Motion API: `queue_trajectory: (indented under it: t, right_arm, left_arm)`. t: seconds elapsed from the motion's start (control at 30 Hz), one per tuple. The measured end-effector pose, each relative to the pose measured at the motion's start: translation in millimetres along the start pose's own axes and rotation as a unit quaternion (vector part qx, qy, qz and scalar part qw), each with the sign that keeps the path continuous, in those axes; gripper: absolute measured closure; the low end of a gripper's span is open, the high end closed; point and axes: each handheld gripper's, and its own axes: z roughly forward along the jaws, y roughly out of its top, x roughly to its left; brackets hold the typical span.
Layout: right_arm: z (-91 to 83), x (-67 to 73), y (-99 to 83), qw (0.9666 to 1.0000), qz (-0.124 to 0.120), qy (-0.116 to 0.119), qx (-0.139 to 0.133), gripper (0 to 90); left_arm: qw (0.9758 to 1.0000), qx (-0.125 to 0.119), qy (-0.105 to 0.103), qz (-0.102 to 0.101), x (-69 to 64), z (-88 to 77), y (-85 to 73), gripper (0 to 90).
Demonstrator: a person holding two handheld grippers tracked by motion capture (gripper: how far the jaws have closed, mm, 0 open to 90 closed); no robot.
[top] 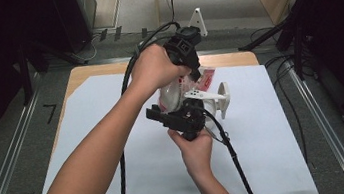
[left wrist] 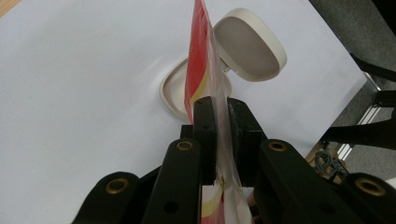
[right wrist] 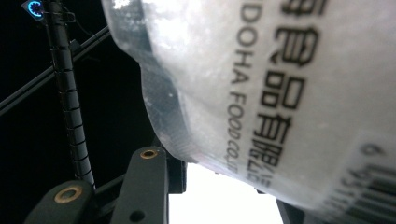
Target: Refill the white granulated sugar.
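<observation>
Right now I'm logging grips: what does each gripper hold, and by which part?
Left gripper pinches the red-and-clear plastic food bag by its flat top edge. Right gripper grips the bag's white, powder-filled body.

A clear plastic food bag (top: pixel 179 88) with red and yellow print, filled with white granular contents, is being held above the counter, its flat top edge upright. A cream lidded container (left wrist: pixel 196 88) is lying open beneath it, lid (left wrist: pixel 250 44) tilted back.

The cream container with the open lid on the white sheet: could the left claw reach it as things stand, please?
Probably not yet: the left claw is shut on the red and clear food bag, which hangs right above the cream container.
</observation>
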Motion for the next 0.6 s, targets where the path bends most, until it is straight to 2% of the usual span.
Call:
queue_trajectory:
  t: [0.33,0.6]
  right_arm:
    - [1.2,1.9,1.0,1.0000,0.000,0.002,0.002,64.5]
    - [1.6,3.3,1.2,0.9999,-0.010,-0.005,0.008,64.1]
  left_arm:
    - [1.0000,0.001,0.003,-0.004,-1.2,0.4,-0.1,84.9]
    - [1.0000,0.002,0.001,-0.003,-1.3,0.7,-0.1,85.4]
